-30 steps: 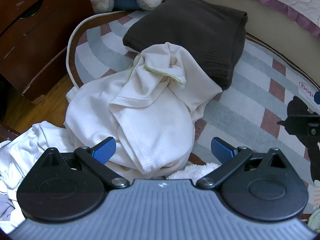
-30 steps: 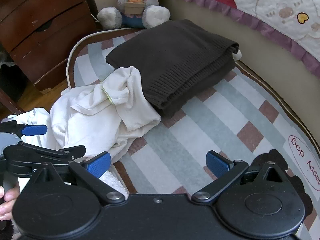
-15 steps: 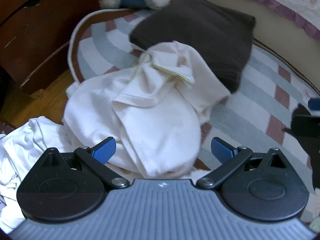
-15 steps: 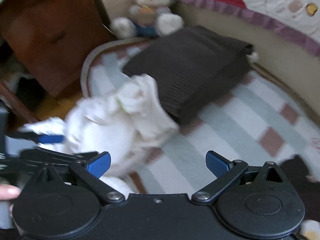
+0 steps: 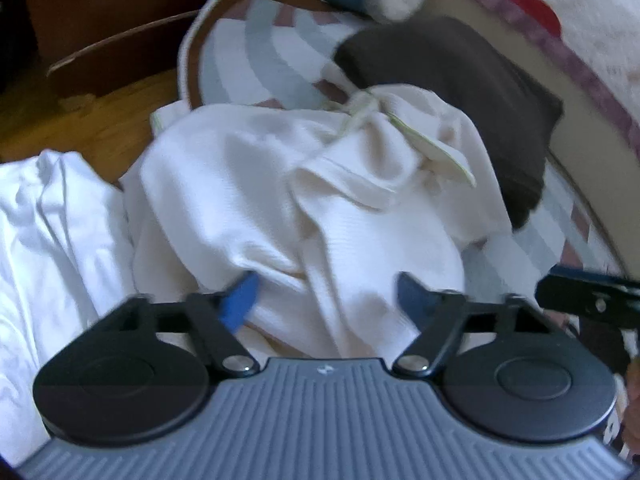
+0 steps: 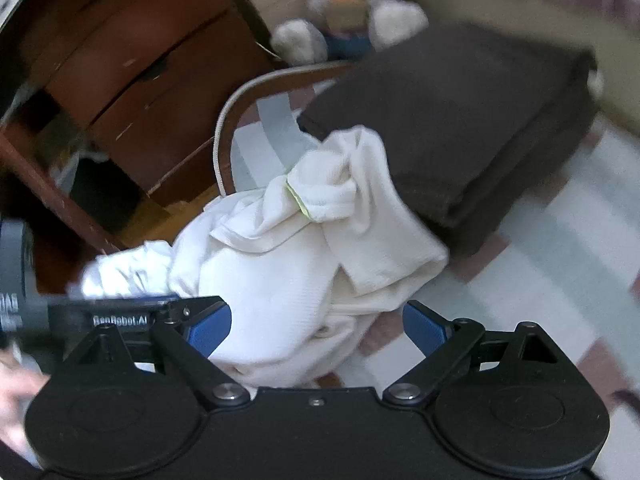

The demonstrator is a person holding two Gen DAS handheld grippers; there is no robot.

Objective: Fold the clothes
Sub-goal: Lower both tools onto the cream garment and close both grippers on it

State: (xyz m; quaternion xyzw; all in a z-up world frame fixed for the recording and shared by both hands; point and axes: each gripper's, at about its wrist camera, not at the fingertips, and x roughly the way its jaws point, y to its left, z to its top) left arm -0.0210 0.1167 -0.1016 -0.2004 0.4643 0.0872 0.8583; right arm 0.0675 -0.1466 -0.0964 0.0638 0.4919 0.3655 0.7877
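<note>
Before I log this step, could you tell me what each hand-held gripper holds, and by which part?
Nothing yet. The left hand-held gripper is closing around a bunched fold of the cream garment; the right hand-held gripper is closing over its near edge.

Striped round rug (image 6: 560,248) sits centre stage, pale bands of grey-green, white and dusty red with a brown border and a white corded edge. Off its left edge, bare wooden floor (image 5: 100,120) shows warm and honey-coloured. Beyond that edge stands a dark brown wooden dresser (image 6: 132,68), drawers scuffed. At the rug's far side, a grey plush bunny (image 6: 352,8) sits propped. Along the rug's right runs a beige padded side, a quilted cover with purple trim (image 5: 580,68) hanging over it. Soft daylight, everything blurred.
</note>
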